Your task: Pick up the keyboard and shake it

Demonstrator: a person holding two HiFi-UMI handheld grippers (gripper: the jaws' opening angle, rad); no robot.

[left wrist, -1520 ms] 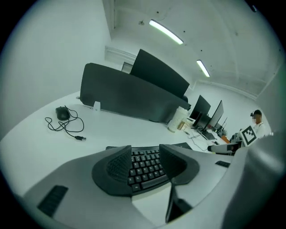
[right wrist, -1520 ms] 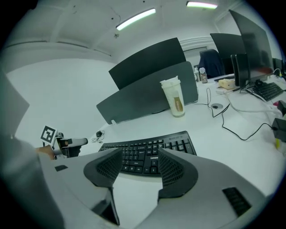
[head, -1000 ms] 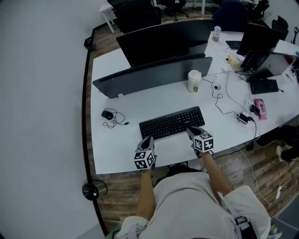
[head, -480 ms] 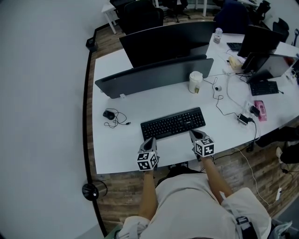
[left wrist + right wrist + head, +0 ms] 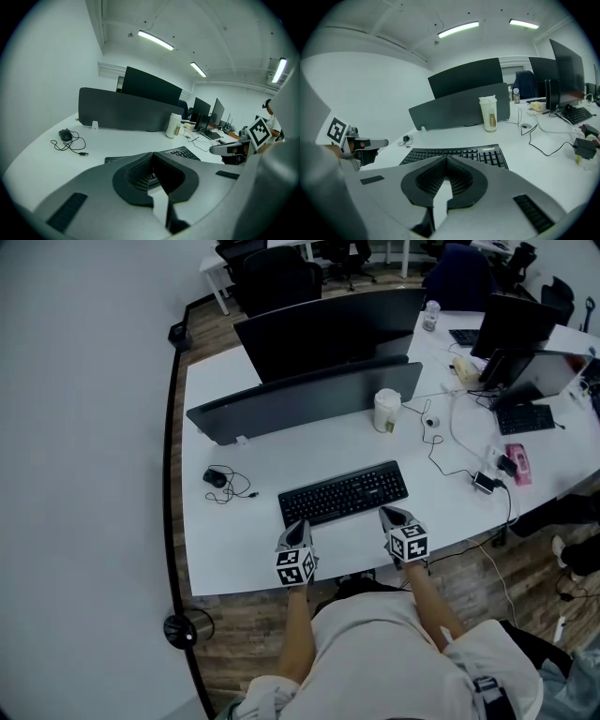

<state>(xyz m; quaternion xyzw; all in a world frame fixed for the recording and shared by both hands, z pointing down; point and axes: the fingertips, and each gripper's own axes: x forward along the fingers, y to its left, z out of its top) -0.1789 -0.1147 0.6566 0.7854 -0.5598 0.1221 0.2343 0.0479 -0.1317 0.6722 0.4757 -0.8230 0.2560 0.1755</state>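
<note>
Well to the left of the keyboard [image 5: 343,493], a mouse [image 5: 215,478] lay on the desk [image 5: 234,540] with its cable in a loose tangle beside it. You held your left gripper [image 5: 299,524] at the keyboard's near left corner, with its tips just beside the edge; whether they touched it could not be told. Its jaws were pressed together with nothing between them. The keyboard itself lay flat on the desk, a little skewed, with its right end farther from you than its left. Behind the keyboard stood a long dark panel [image 5: 300,401], and behind that a monitor [image 5: 328,329]. Behind the keyboard's right end, a cup [image 5: 385,411] stood upright just beside the panel. You held your right gripper [image 5: 387,513] at the keyboard's near right corner, just beside the edge, and its jaws too were closed tight on nothing. To the right of the keyboard, a thin black cable [image 5: 441,442] trailed across the desk, apart from the keys.
</note>
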